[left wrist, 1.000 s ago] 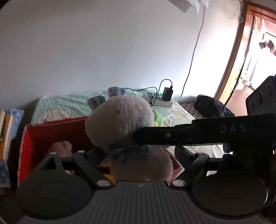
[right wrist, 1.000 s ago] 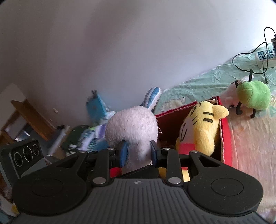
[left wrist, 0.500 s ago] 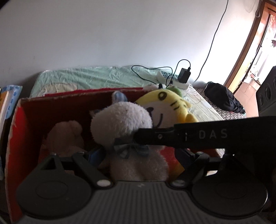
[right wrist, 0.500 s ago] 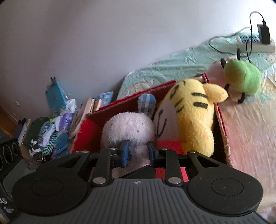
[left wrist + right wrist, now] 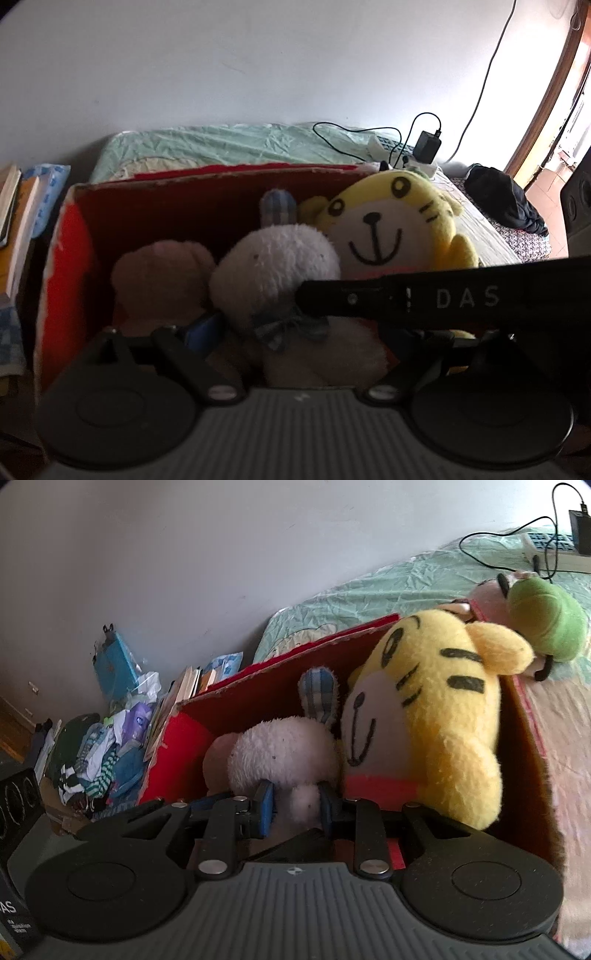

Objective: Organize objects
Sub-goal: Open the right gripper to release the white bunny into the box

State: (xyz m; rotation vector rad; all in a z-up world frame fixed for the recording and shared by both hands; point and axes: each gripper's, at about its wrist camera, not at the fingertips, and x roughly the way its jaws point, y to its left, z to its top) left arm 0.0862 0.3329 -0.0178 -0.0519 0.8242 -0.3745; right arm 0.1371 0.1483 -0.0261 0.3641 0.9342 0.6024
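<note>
The right gripper [image 5: 295, 803] pinches the white bunny [image 5: 280, 753] (plaid ear up) inside the red box [image 5: 70, 236], between a pink toy [image 5: 159, 273] and the yellow tiger [image 5: 436, 716]. The left gripper [image 5: 306, 336] stands spread around it. Beyond lies the bed [image 5: 229, 147].

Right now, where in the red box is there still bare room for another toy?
Little room is left. The red box has one bare patch, its left end between the red wall and the tan plush. The middle and right are crowded: white bunny, held by the right gripper, pressed against the yellow tiger.
</note>
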